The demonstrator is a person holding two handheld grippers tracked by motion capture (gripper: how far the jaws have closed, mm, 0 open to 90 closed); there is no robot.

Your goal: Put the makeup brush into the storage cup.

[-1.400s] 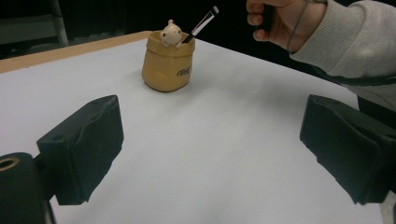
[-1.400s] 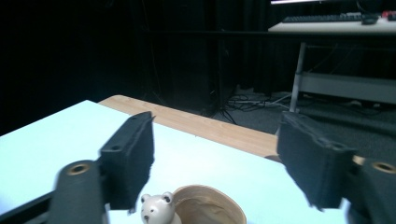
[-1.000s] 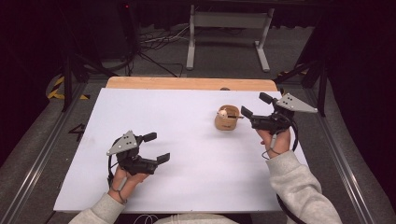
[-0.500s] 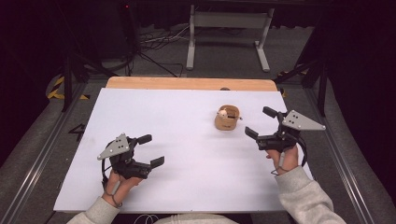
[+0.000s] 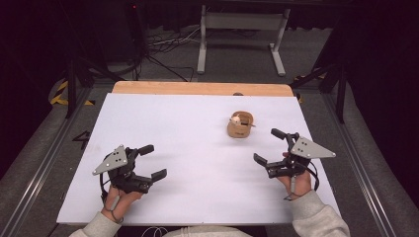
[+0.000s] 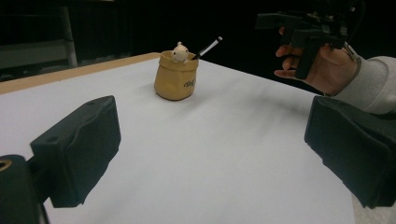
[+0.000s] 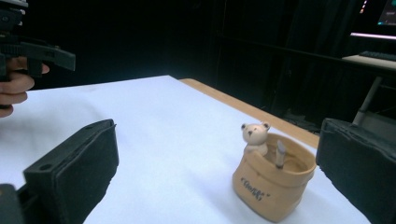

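The desk [image 5: 188, 148] fills the middle of the high view, its white sheet bare but for one thing. Since a second ago both my hands have come back toward the lower edge of the frame: my right tongs [image 5: 269, 148], which stood just beside the pot at centre right, now sit lower right and well apart from it, and my left tongs [image 5: 152, 161] have slid toward the lower left. I read that as the work at the pot being over, with the pen left inside and nothing more to carry.

My right tongs have just been opening and now stand spread wide, with nothing between the jaws; in the right gripper view the pot [image 7: 273, 182] shows between them but farther off, untouched. My left tongs are spread too and hold nothing.

The tan pot [image 5: 240, 125] stands upright, right of centre, a small bear figure [image 7: 255, 136] on its rim and the pen [image 6: 207, 47] leaning out of it.
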